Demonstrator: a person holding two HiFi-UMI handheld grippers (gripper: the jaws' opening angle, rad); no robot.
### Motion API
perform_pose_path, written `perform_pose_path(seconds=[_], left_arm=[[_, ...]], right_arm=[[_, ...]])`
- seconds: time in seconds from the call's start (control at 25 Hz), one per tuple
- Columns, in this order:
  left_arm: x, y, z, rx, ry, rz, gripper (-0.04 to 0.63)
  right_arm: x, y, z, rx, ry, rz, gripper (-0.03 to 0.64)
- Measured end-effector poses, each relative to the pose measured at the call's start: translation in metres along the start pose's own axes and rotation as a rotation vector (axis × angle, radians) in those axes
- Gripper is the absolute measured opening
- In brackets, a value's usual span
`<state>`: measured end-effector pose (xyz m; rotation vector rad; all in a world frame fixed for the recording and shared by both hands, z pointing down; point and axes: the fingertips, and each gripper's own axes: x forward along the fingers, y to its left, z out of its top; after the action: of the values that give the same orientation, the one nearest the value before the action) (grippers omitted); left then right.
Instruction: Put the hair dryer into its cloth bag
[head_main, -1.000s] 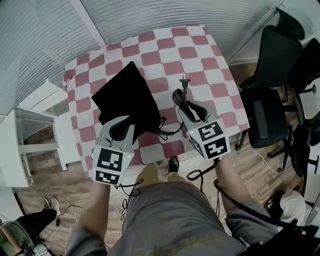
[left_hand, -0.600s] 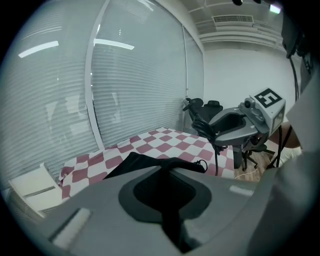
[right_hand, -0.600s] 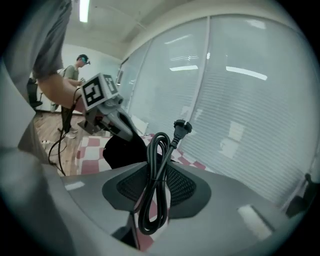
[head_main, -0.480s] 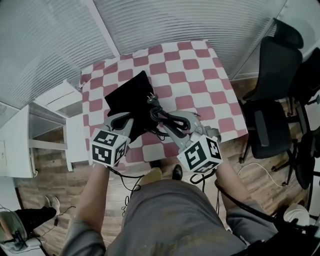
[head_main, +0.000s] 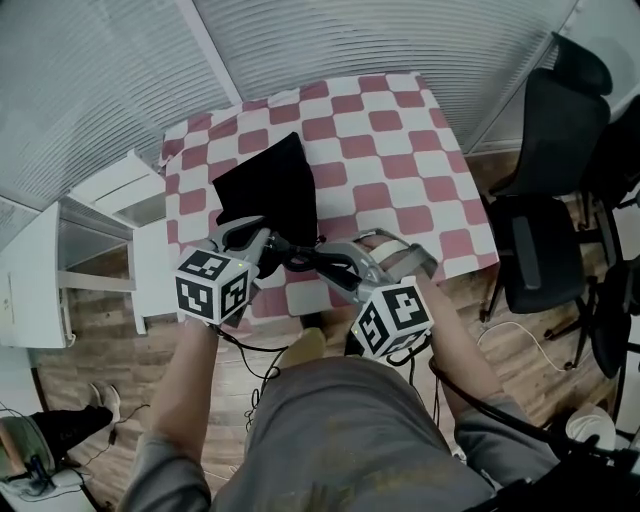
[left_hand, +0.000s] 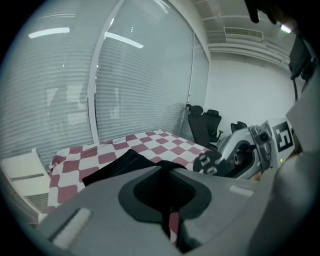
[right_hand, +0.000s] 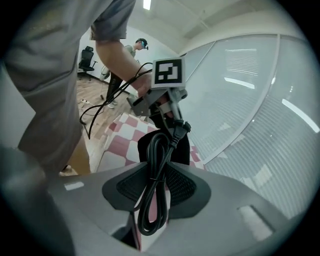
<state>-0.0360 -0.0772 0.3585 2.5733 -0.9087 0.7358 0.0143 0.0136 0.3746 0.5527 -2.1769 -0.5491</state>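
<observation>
Down at the near edge of the checkered surface (head_main: 400, 130), both claws meet at the mouth of the black bag (head_main: 268, 185). On one side the left claw (head_main: 260, 240) is pressed together on a fold of the rim, at the bag's 6 o'clock end, holding that edge up. On the other the right claw (head_main: 320, 262), reaching in from 4 o'clock, is pinching the coiled cord (right_hand: 159, 165). Loops hang either side of the pads and the plug (right_hand: 179, 127) sticks out front towards the bag.

No dryer body in sight anywhere on the surface. My read is it's already inside, and the cord is the last bit to go in.

So the step in hand is feeding that coil through the opening. Doing it well means the left claw draws the rim up and out towards 9 o'clock so the mouth gapes. The right then leads plug-first, low, along the bag towards 12 o'clock. The grip sits mid-coil, so the loose loops could snag on the rim. Pushing deep before letting go should stop the coil springing back out. That rim cloth looks thin and slack, and a hard tug would likely drag the whole bag rather than open it.
</observation>
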Motion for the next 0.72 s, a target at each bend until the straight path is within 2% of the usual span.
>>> perform_pose_path(seconds=[0.16,0.28,0.52,0.72], left_arm=[[-0.002,0.001,0.002,-0.052,-0.032,-0.042,0.005],[-0.003,0.0,0.002,-0.045,-0.036,-0.064,0.006],[-0.003,-0.006,0.0,0.065,0.0,-0.067,0.005],[-0.005,-0.011,-0.003,0.191,0.044,-0.064,0.005]], right_arm=[[0.009,0.013,-0.006,-0.041,0.035,0.067,0.144],[0.015,0.02,-0.011,-0.052,0.061,0.11,0.144],[0.029,0.019,-0.016,-0.027,0.107,0.15,0.143],[0.041,0.004,-0.027,0.078,0.172,0.134,0.141]])
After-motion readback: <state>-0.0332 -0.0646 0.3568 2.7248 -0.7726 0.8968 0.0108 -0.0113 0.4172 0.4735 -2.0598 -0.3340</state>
